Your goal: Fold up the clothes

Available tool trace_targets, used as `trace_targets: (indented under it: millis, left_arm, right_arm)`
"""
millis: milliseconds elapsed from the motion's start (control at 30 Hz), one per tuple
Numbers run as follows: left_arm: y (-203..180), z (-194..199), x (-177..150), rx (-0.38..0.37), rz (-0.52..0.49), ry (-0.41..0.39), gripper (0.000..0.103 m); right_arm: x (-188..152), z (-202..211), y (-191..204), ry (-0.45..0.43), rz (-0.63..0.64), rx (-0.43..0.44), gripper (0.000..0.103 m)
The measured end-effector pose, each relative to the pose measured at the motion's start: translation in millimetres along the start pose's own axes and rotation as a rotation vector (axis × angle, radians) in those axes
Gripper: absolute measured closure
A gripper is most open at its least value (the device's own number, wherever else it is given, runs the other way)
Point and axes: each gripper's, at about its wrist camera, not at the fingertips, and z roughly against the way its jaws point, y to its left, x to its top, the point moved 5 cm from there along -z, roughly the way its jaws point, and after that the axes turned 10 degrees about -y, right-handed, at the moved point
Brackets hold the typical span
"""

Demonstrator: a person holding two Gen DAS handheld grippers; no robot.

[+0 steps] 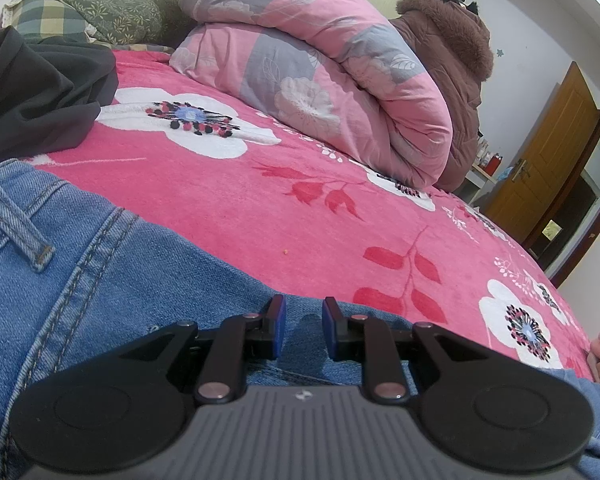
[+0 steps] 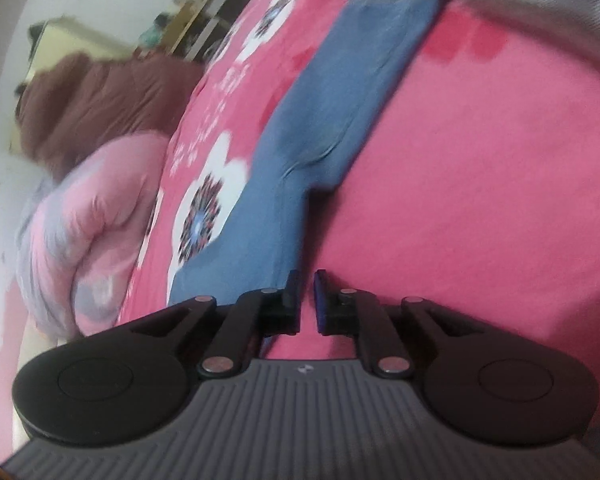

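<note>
Nearest to me in the left wrist view is my left gripper [image 1: 302, 328], its blue-padded jaws standing narrowly apart over the blue denim jeans [image 1: 100, 264]; I cannot tell whether the pads pinch a fold of cloth or merely rest above it. The jeans lie spread on the pink fleece bedspread with white flowers [image 1: 228, 184], waistband end near me, a belt loop [image 1: 18, 228] and double-stitched seam at the near left. Denim is heavy, fairly stiff and not slippery, so it should hold a crease; I judge the thick waistband or a seam the surest place to grip, rather than a single flat layer. My right gripper [image 2: 308, 304] is all but closed with nothing visibly between its pads, poised just beside the near edge of the jeans' leg. That blurred, tilted right view shows the trouser leg running away to the far end of the bed, which the left view misses. Only the left view shows the dark grey garment [image 1: 40, 88] at the far left and the rolled pink-and-grey floral quilt [image 1: 320, 72] beyond.
</note>
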Motion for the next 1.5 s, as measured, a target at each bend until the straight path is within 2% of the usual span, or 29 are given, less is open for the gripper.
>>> trace_targets:
  millis: [67,167,233,333,467,633,700,733,800,867,900,933,1033,1167,1267,1300,1433,1500]
  left_arm:
    - [0.0,0.1,0.0,0.000,0.000,0.000,0.082]
    - [0.1,-0.1,0.0,0.000,0.000,0.000,0.082]
    - [0.2,-0.2,0.2,0.000,-0.001,0.000,0.082]
    - [0.2,-0.2,0.3,0.001,-0.002,0.000,0.082]
    - [-0.1,-0.2,0.2,0.001,-0.002,0.000,0.082]
    - [-0.2,0.0,0.1,0.001,-0.001,0.000,0.082]
    - [-0.2,0.1,0.1,0.001,-0.002,0.000,0.082]
    - [-0.3,0.1,0.1,0.001,-0.001,0.000,0.082]
    - [-0.2,0.2,0.1,0.001,-0.002,0.000,0.082]
    - [-0.2,0.1,0.1,0.001,-0.001,0.000,0.082]
    - [-0.2,0.1,0.1,0.001,-0.001,0.000,0.082]
    - [-0.2,0.1,0.0,0.001,0.000,0.000,0.082]
    - [-0.1,0.1,-0.1,0.000,0.000,0.000,0.082]
    - [0.2,-0.2,-0.3,0.001,0.000,0.000,0.082]
    - [0.1,-0.1,-0.1,0.001,0.000,0.000,0.082]
    - [-0.1,-0.2,0.0,0.001,0.000,0.000,0.082]
    - [-0.2,0.0,0.2,0.002,-0.001,0.000,0.082]
    - [-0.5,0.1,0.3,0.002,-0.001,0.000,0.082]
  right_arm:
    - [13.6,6.8,-12.2,-0.040,-0.052,-0.018,0.084]
    - [36.0,4.2,-24.9,-0.103,-0.114,-0.036,0.075]
    - [48.0,-6.3,-27.0,-0.133,-0.135,-0.043,0.072]
    - [58.9,-23.0,-27.5,-0.178,-0.126,-0.067,0.072]
    - [71.4,-41.8,-29.8,-0.238,-0.107,-0.102,0.082]
    - [88.4,-50.0,-38.1,-0.319,-0.135,-0.132,0.083]
    - [90.0,-53.7,-33.4,-0.338,-0.080,-0.160,0.091]
    - [90.1,-54.2,-29.4,-0.349,-0.035,-0.179,0.100]
    - [88.5,-49.3,-11.0,-0.405,0.164,-0.242,0.101]
    - [87.7,-46.0,8.3,-0.475,0.415,-0.331,0.101]
    - [90.0,-47.7,10.1,-0.487,0.479,-0.372,0.101]
    - [94.0,-52.1,6.6,-0.482,0.515,-0.412,0.101]
    - [104.5,-67.9,-14.1,-0.386,0.514,-0.485,0.103]
    - [98.4,-60.2,-4.3,-0.371,0.577,-0.510,0.092]
    - [83.6,-39.1,12.9,-0.408,0.631,-0.522,0.081]
    - [74.7,-29.2,24.6,-0.432,0.673,-0.501,0.081]
    - [22.6,-14.9,90.4,-0.380,0.889,-0.169,0.080]
    - [-19.1,-37.2,119.2,-0.187,1.020,0.017,0.080]
